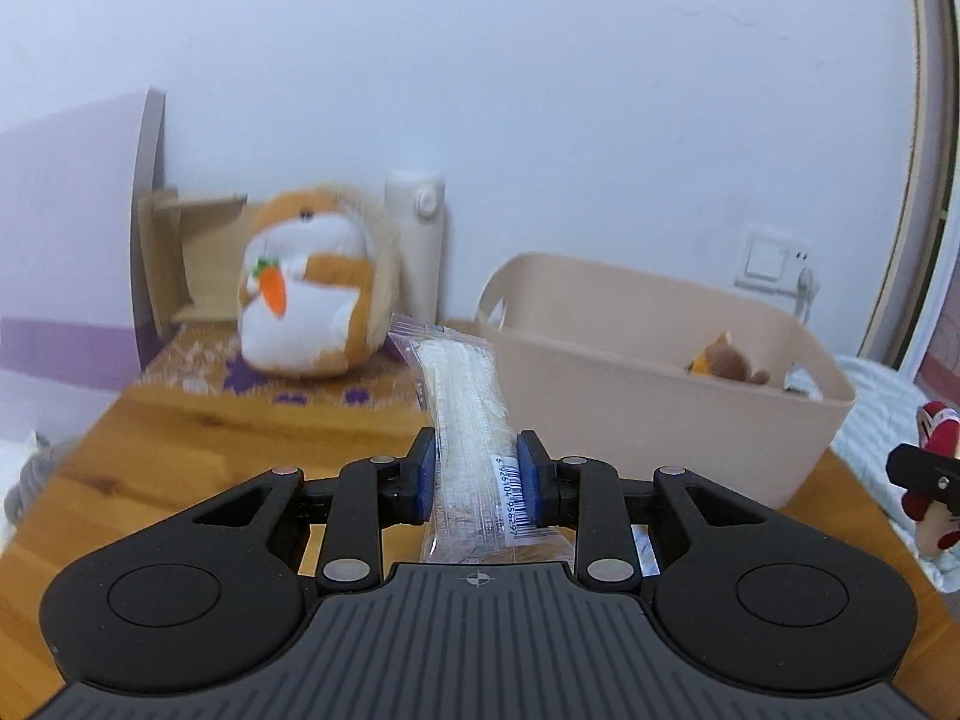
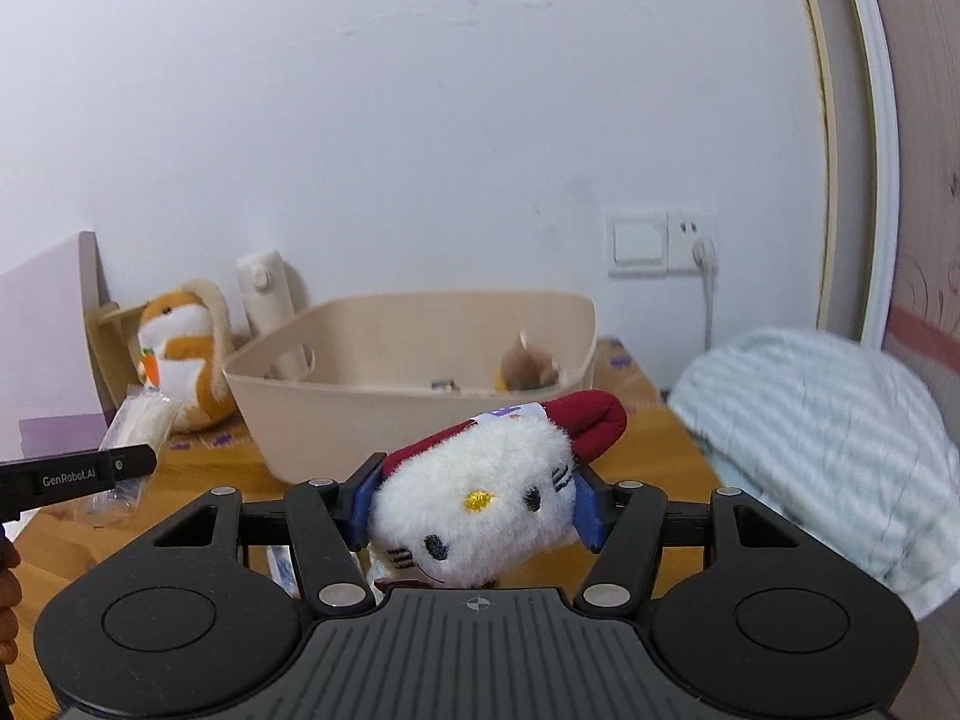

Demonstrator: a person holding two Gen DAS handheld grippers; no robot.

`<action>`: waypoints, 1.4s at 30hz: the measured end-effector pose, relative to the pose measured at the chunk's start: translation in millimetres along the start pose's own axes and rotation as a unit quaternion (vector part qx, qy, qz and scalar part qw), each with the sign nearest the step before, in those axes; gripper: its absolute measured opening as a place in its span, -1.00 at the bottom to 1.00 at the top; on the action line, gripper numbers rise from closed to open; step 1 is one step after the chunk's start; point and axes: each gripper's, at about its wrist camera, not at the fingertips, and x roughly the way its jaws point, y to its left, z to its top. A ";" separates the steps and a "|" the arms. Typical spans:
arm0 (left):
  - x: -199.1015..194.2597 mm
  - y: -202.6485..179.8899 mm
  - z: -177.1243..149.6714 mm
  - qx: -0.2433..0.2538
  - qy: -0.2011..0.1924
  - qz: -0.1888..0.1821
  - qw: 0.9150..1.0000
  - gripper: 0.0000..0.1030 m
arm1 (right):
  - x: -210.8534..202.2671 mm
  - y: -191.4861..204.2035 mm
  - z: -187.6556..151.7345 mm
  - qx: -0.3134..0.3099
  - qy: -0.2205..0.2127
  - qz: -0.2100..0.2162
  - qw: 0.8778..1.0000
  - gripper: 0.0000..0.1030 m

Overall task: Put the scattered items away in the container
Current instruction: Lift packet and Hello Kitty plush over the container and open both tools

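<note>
My left gripper [image 1: 475,474] is shut on a clear snack packet [image 1: 465,414] with a barcode, held above the wooden table, left of the beige plastic tub [image 1: 660,384]. The packet also shows in the right wrist view [image 2: 141,420]. My right gripper [image 2: 477,501] is shut on a white plush cat with a red bow [image 2: 486,492], in front of the tub [image 2: 414,402]. A small brown plush toy [image 1: 729,360] lies inside the tub, also in the right wrist view [image 2: 528,369].
An orange-and-white hamster plush with a carrot [image 1: 312,294] and a cream bottle [image 1: 420,246] stand at the back by the wall. A striped blue cloth [image 2: 828,450] lies right of the table. A wooden stand [image 1: 192,252] is at the back left.
</note>
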 end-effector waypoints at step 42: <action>148.9 -92.4 82.8 0.097 -0.005 0.047 0.994 -0.46 | 138.5 -0.6 84.9 -0.063 0.044 -0.008 0.997 0.13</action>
